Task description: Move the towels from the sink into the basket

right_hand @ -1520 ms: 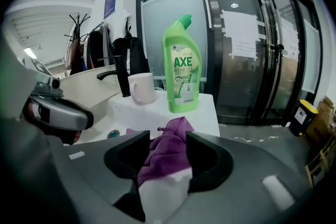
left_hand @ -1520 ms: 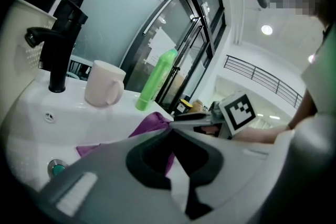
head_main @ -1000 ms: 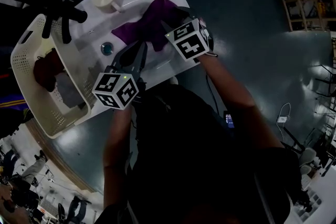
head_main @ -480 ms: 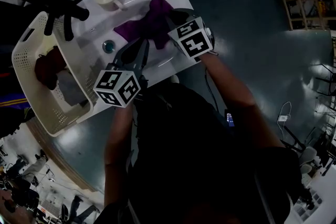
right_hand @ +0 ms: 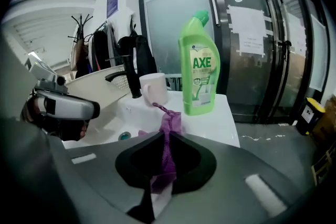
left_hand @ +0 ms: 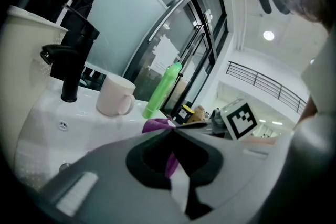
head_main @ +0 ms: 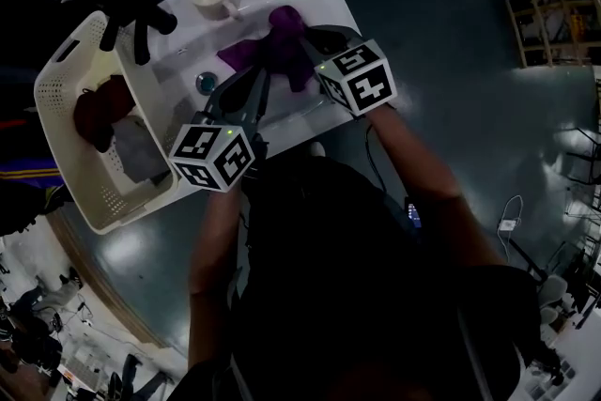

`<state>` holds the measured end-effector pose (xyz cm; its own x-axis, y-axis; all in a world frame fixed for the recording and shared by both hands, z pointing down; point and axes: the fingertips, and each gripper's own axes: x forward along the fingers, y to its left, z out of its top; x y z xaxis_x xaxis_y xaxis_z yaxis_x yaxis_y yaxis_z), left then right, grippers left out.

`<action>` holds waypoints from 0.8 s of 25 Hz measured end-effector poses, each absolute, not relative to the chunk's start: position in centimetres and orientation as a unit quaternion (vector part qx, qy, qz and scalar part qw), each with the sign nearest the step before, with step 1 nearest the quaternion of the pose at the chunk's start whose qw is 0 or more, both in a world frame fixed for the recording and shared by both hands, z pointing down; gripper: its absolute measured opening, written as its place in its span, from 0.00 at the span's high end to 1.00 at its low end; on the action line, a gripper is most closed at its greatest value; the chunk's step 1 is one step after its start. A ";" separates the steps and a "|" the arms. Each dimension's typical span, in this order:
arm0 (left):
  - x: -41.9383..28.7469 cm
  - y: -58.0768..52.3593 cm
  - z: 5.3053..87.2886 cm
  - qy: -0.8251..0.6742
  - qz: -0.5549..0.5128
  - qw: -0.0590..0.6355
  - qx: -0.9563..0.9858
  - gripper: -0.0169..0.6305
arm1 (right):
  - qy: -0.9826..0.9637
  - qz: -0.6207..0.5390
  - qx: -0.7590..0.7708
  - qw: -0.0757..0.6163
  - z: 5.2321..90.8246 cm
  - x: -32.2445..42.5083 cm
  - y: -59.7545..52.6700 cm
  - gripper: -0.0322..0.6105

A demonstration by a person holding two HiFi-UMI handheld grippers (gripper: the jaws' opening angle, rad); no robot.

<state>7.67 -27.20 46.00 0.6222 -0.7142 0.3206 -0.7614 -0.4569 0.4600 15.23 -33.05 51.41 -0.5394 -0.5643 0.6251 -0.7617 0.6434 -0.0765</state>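
My right claw point(right_hand: 167, 135) has just been closing and now pinches the purple towel point(head_main: 282, 38) over the sink point(head_main: 183, 47). My left claw point(left_hand: 174, 129) is shut tight, and I think it holds the other end of the same towel. So the towel runs from one claw to the other. The basket point(head_main: 45, 94) sits just past my left claw, on its left side, so that claw is nearer and should lead the way
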 end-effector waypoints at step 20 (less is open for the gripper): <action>2.4 -26.1 36.0 -0.458 0.008 0.207 0.864 0.96 | -0.912 0.131 0.333 0.202 38.6 8.3 -31.4 0.91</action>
